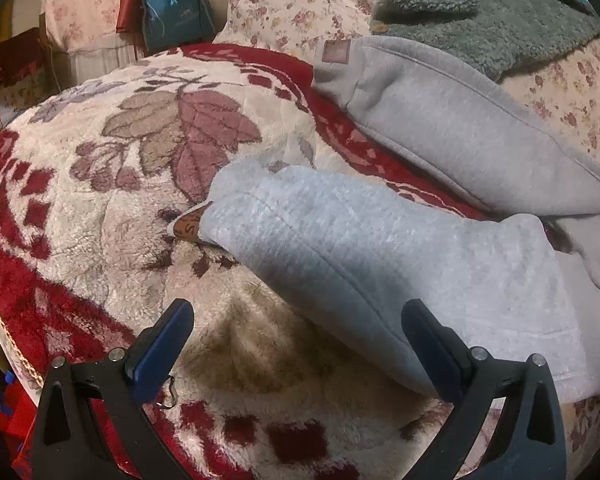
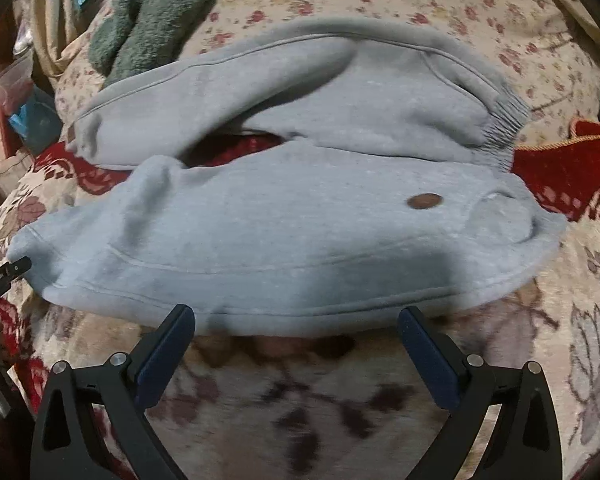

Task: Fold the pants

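I see the grey sweatpants [image 2: 284, 216] lying on a plush blanket [image 1: 140, 208] with a red border and leaf pattern. In the right wrist view the two legs lie one behind the other, with a dark gap between them where the red of the blanket shows. The ribbed waistband [image 2: 500, 128] is at the right, and a small brown round patch [image 2: 425, 201] sits on the near leg. The far edge of the pants is a little blurred.

My right gripper [image 2: 296, 330] has its jaws wide apart and holds nothing; the near hem of the pants is just in front of the fingertips, and I cannot tell if they touch it.

In the left wrist view, my left gripper [image 1: 298, 320] is also spread wide, with no cloth between the fingers. Its right finger [image 1: 428, 344] covers a part of the near leg's edge, so contact there is hard to judge. The near leg end shows its fleecy inside and a brown label [image 1: 190, 226], which I cannot read. The far leg has a square patch [image 1: 337, 51].

Behind lie a green fleece garment [image 1: 500, 8] on a floral bedsheet [image 1: 300, 4] and a blue bag [image 1: 176, 8], partly cut off.
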`<state>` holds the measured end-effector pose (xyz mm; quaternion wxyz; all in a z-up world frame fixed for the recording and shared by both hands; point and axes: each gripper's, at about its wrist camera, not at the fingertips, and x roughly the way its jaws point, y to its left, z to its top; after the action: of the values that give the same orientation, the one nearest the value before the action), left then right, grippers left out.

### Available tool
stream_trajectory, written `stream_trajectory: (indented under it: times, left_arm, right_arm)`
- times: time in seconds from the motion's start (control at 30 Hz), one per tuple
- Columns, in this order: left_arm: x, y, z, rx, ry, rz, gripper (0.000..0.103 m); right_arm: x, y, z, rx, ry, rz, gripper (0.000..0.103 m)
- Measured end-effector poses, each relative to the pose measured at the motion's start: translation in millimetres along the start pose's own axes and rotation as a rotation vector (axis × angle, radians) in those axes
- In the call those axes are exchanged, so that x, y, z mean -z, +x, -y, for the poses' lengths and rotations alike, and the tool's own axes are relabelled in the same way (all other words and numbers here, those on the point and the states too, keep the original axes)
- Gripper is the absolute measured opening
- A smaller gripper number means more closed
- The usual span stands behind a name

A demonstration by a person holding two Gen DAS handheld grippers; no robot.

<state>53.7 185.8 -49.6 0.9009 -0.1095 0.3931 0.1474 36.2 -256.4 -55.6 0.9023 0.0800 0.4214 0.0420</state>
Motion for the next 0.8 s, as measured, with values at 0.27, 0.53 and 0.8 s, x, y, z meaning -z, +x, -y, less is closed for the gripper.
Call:
stream_trajectory:
  times: [0.27,0.53,0.8]
  left_arm:
    - [-9,18,2,0.06,-0.053,-0.05,0.103]
    - [-11,26,9,0.073,-0.047,-0.06,0.103]
    - [-12,39,8,0.043,-0.057,-0.094,0.103]
  right_arm:
    - [2,-14,42,0.059,0.056,0.014,0.103]
    - [2,-25,102,0.083,0.231,0.018,0.103]
    - [-7,0,153,-0.071,0.475,-0.003,0.103]
